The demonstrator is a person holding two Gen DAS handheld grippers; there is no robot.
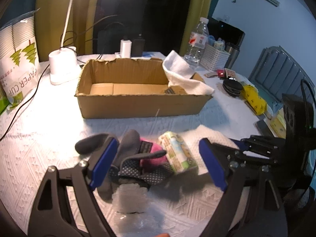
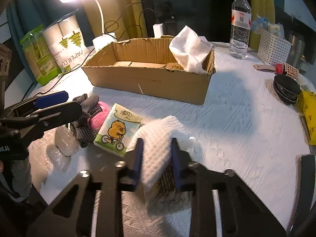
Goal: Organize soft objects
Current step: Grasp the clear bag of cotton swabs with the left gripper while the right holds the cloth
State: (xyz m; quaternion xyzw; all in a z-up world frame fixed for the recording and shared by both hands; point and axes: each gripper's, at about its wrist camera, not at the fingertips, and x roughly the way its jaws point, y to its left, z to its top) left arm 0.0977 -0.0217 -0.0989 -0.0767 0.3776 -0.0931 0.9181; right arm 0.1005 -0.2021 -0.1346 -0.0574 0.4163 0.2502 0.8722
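L wrist view: my left gripper (image 1: 158, 158) is spread wide w/ nothing in it, over the grey glove (image 1: 130, 154) and tissue pack (image 1: 177, 152) in front of the cardboard box (image 1: 138, 102). R wrist view: my right gripper (image 2: 157, 158) is clamped on a folded white paper towel (image 2: 158, 146), just beside the tissue pack.

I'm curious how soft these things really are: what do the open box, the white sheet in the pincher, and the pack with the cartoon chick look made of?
The box looks like plain brown corrugated cardboard: matte, with torn, fluted edges. The white sheet clamped in the right hand-held gripper seems to be embossed paper towel or nonwoven cloth, given its dimpled weave. The tissue pack appears wrapped in glossy printed plastic film, presumably with soft tissues inside.
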